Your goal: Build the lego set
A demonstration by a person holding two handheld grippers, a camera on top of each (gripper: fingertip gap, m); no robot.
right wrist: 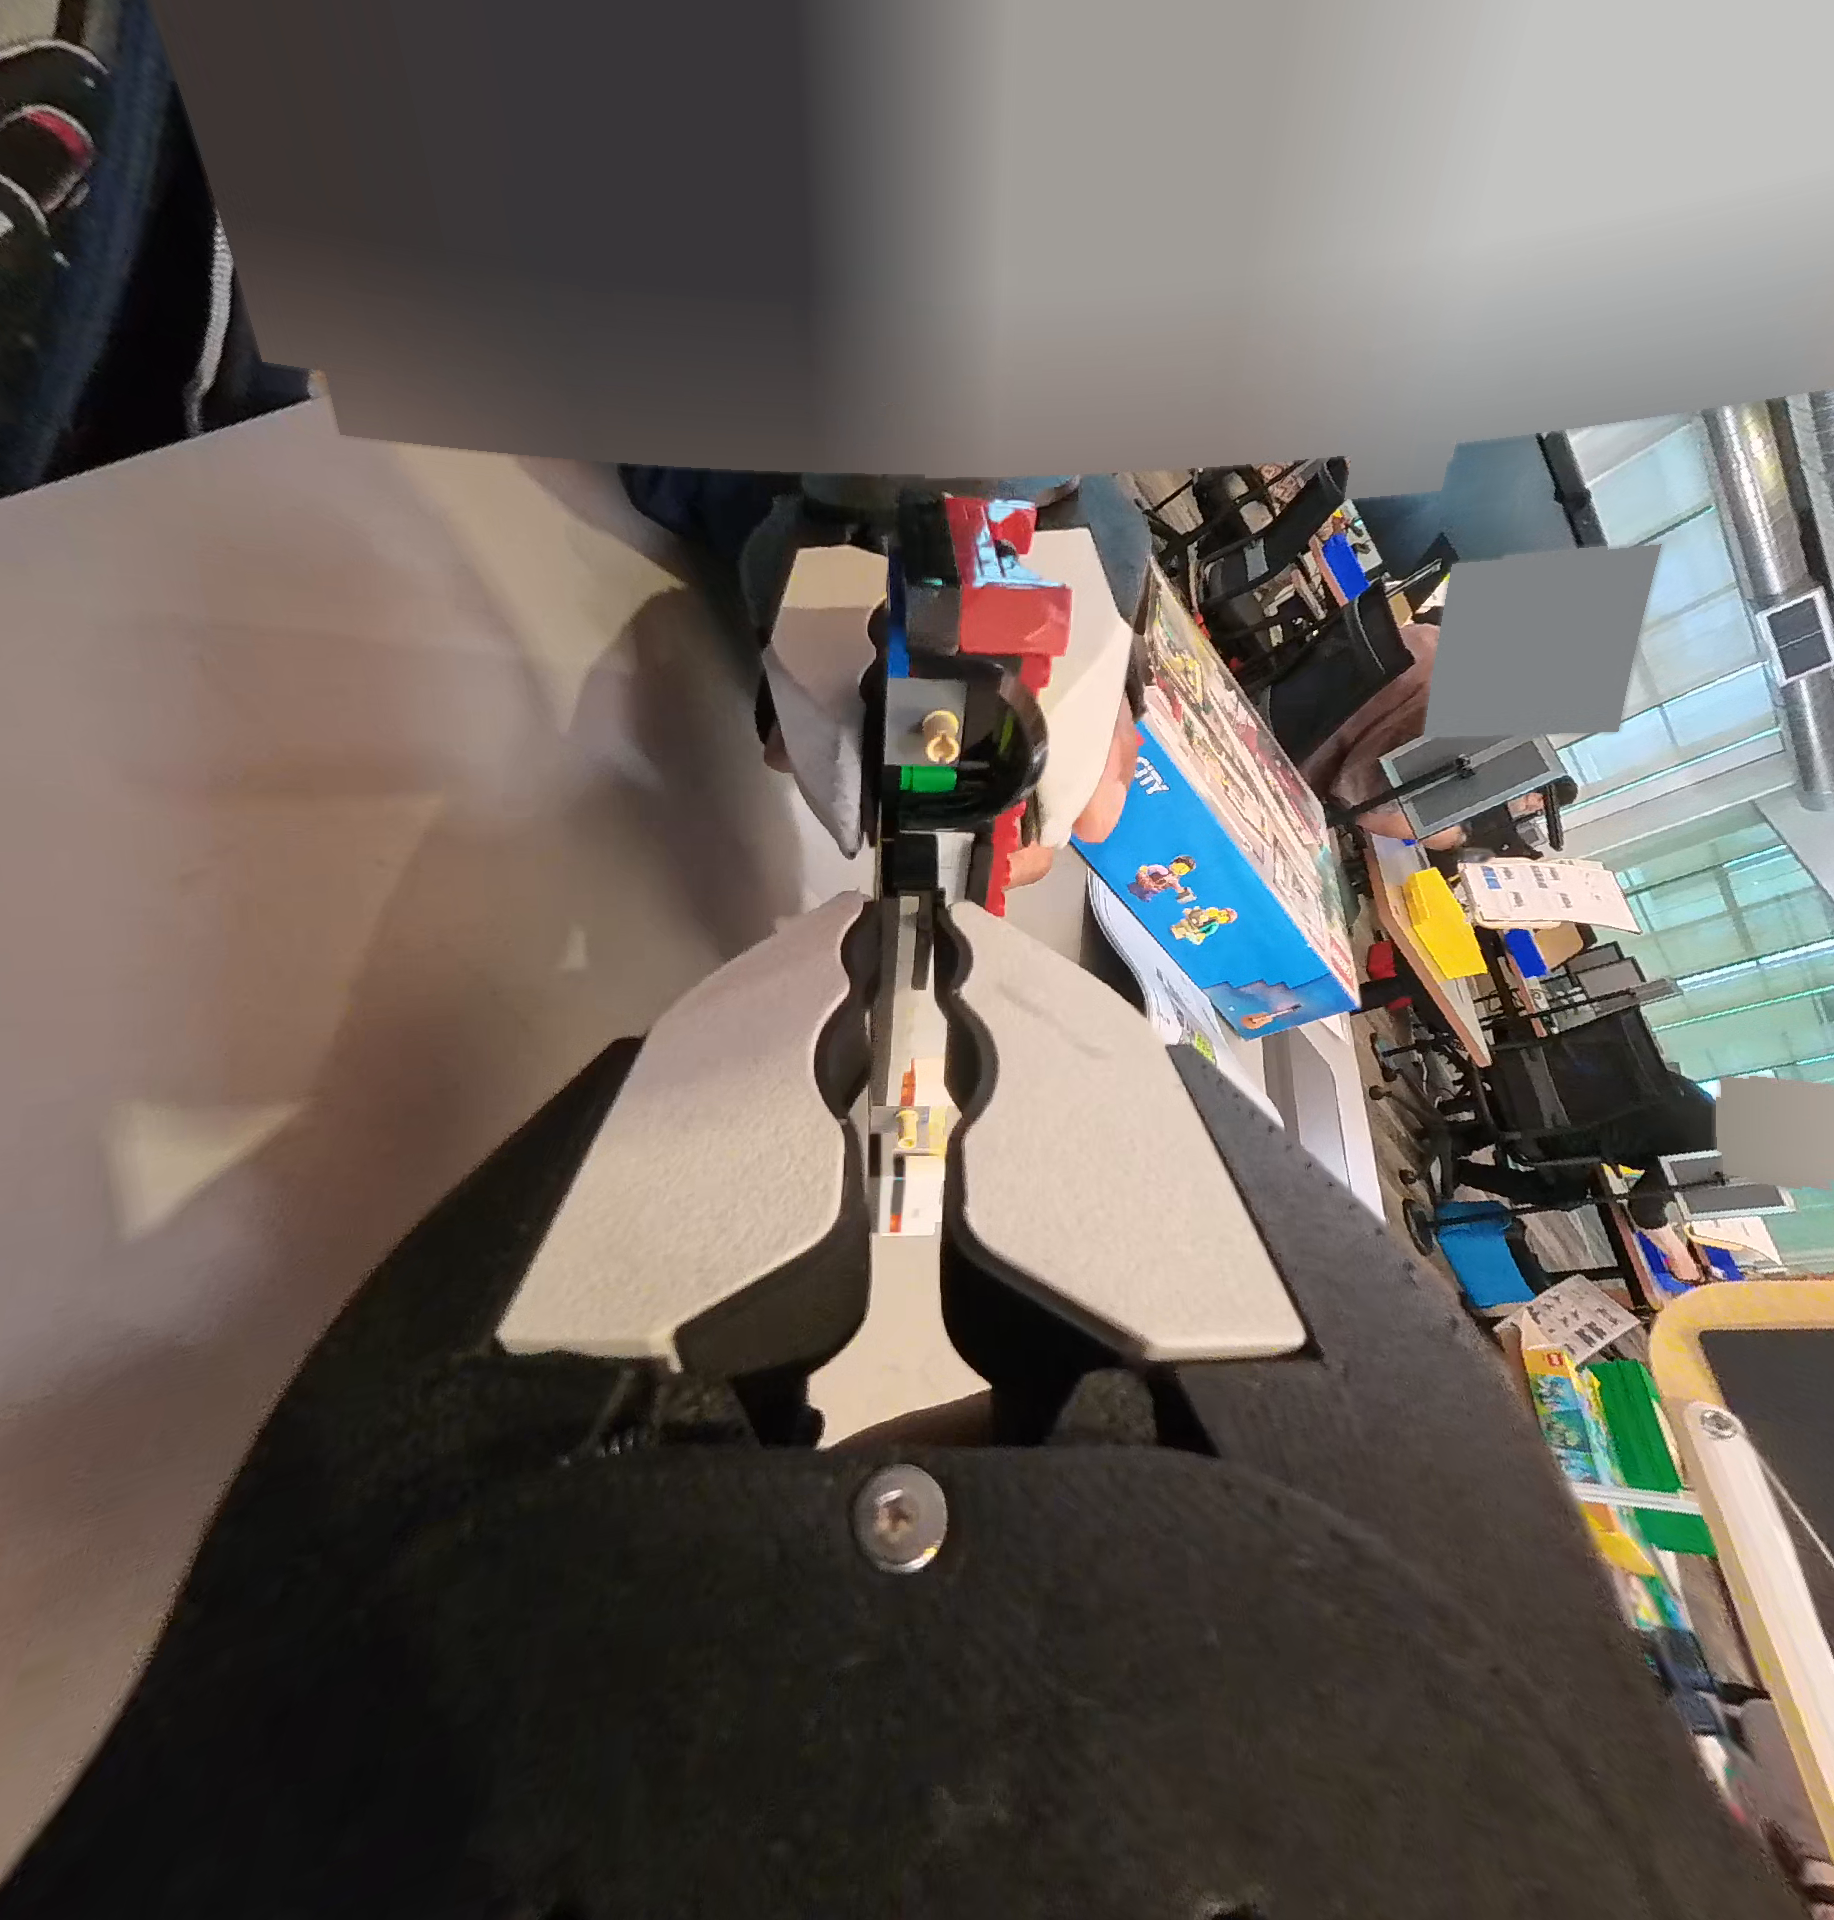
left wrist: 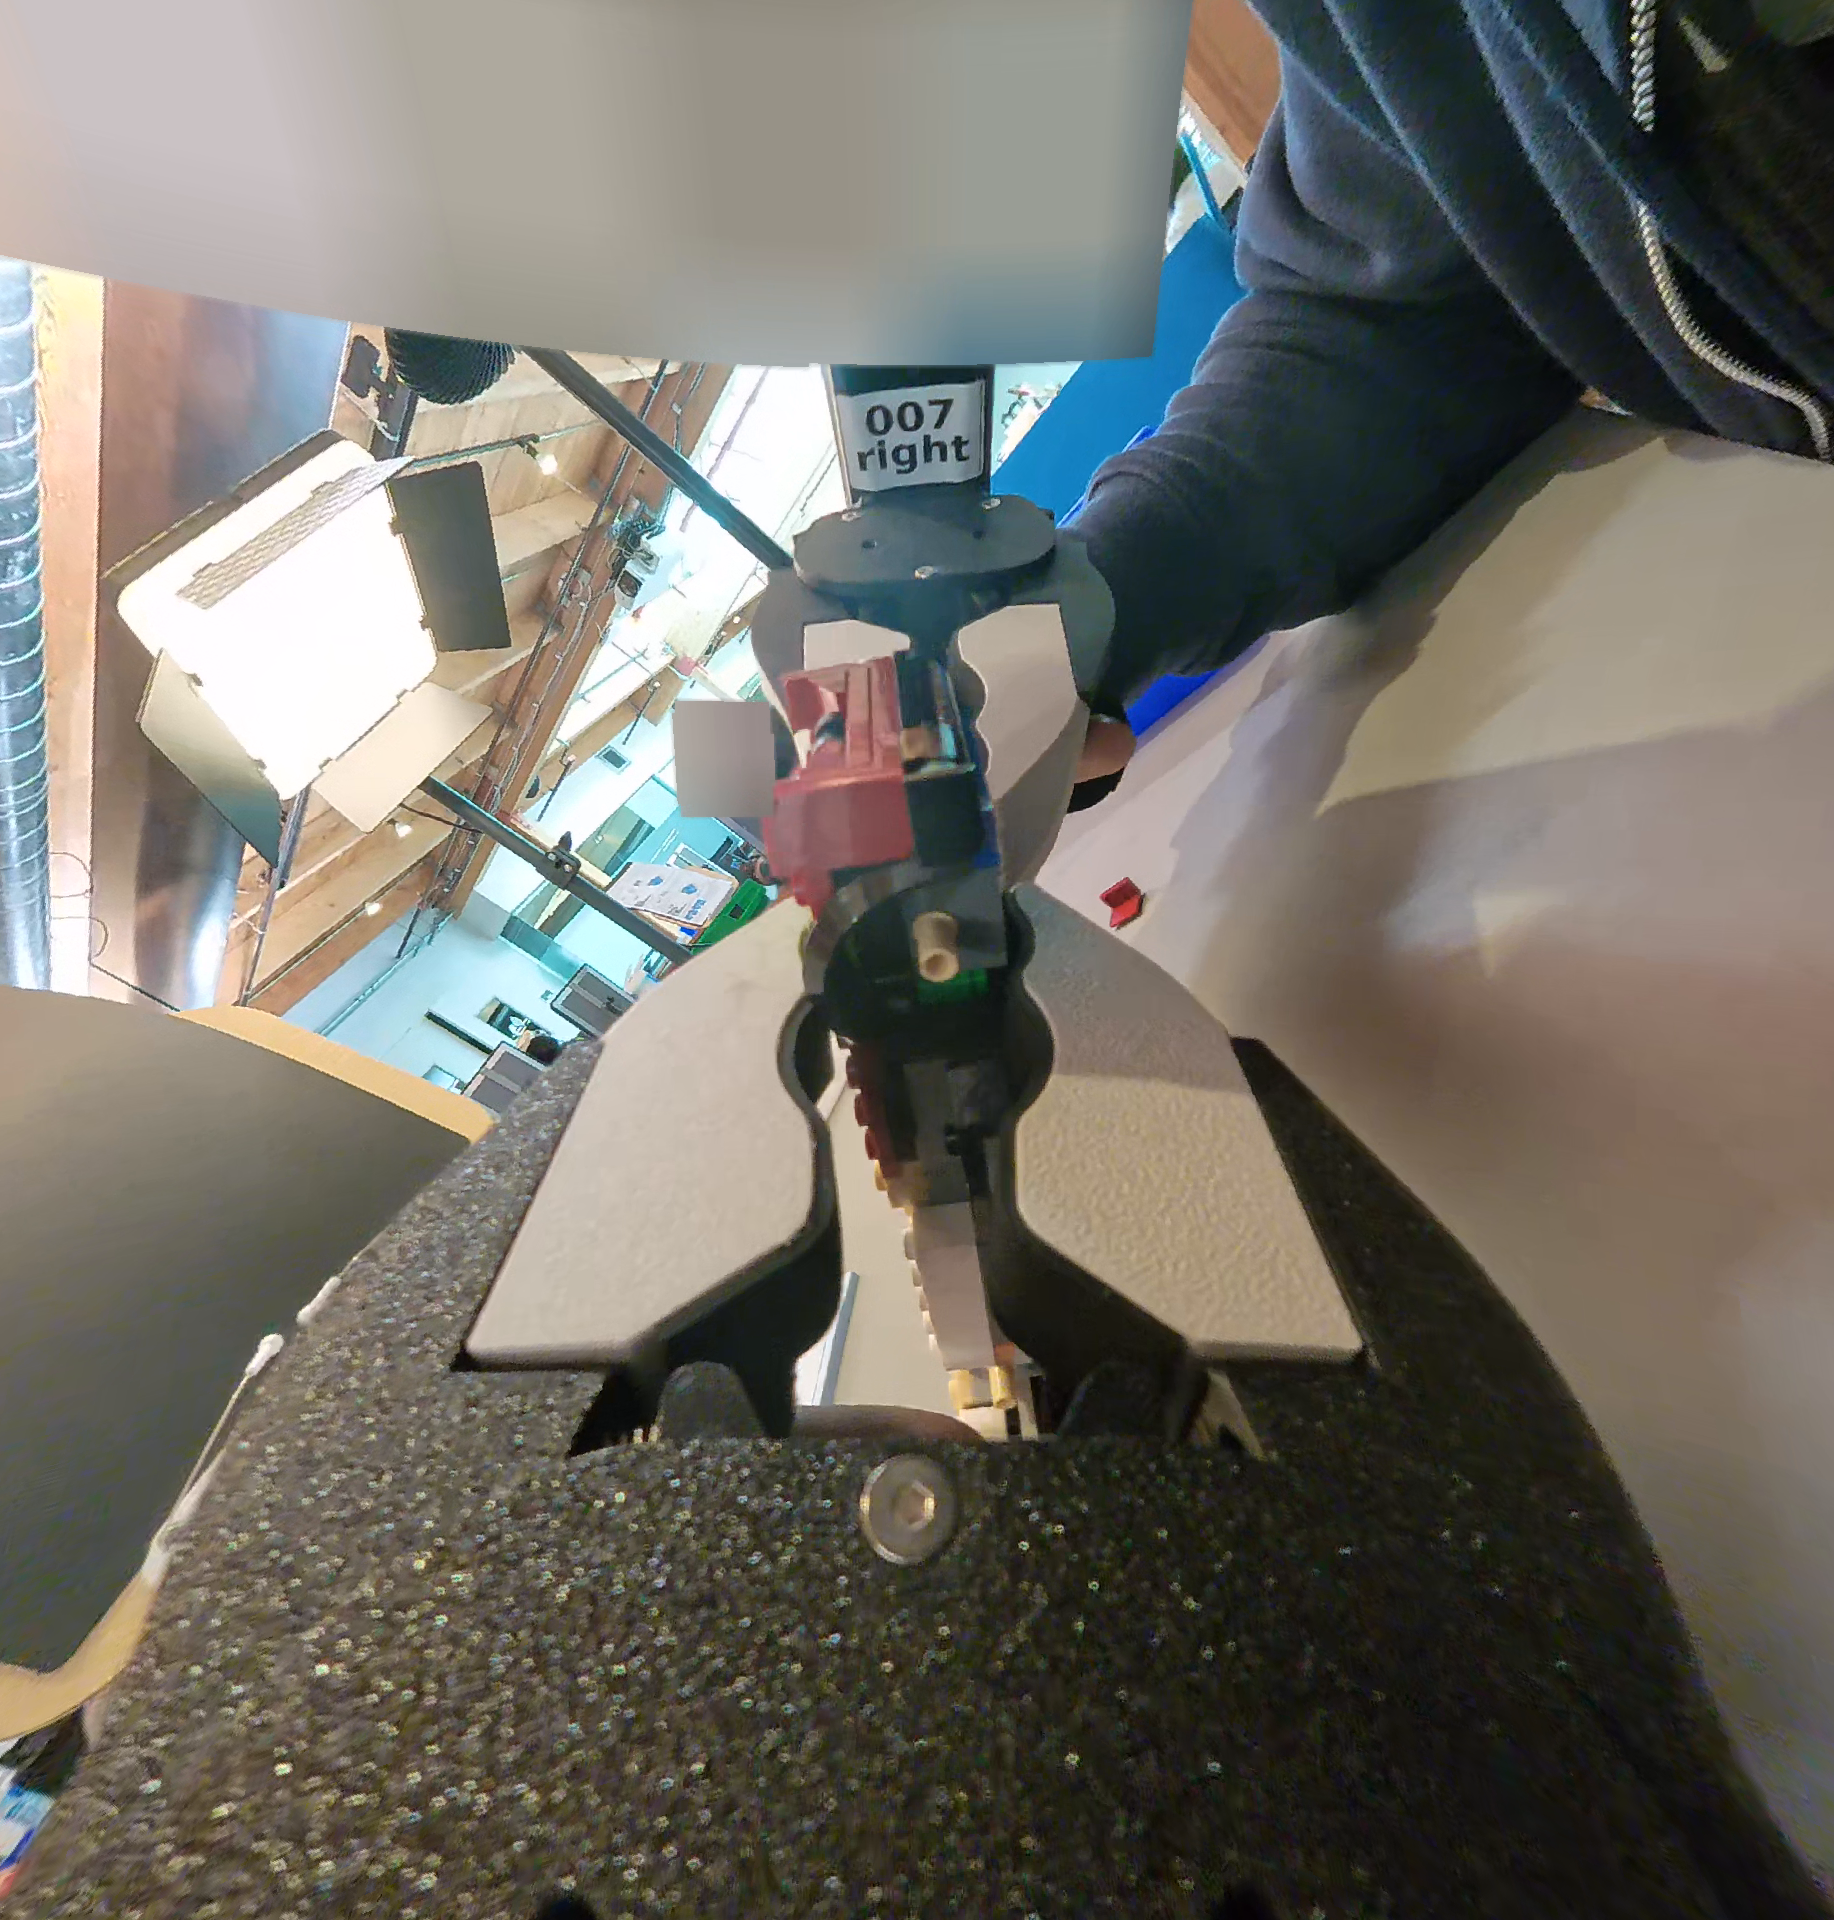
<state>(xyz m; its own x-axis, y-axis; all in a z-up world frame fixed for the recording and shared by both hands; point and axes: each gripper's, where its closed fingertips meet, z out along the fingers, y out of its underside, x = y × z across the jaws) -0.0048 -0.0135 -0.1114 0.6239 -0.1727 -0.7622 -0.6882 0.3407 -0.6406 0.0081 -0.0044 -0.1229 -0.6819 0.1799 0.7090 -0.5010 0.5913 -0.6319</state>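
Left hand-held gripper (left wrist: 918,935): jaws partly apart, grey fingers (left wrist: 684,1143) clamped on one end of a long multicoloured toy-brick assembly (left wrist: 913,997).
Right hand-held gripper (right wrist: 908,914): jaws nearly closed, pinching the thin dark plate at the assembly's other end.
Assembly: held in the air between the two facing grippers, above the white worktop (left wrist: 1515,935).
Worktop: small loose red brick (left wrist: 1121,902) lying apart.
Background: blue toy box (right wrist: 1235,862) beyond the worktop's edge.
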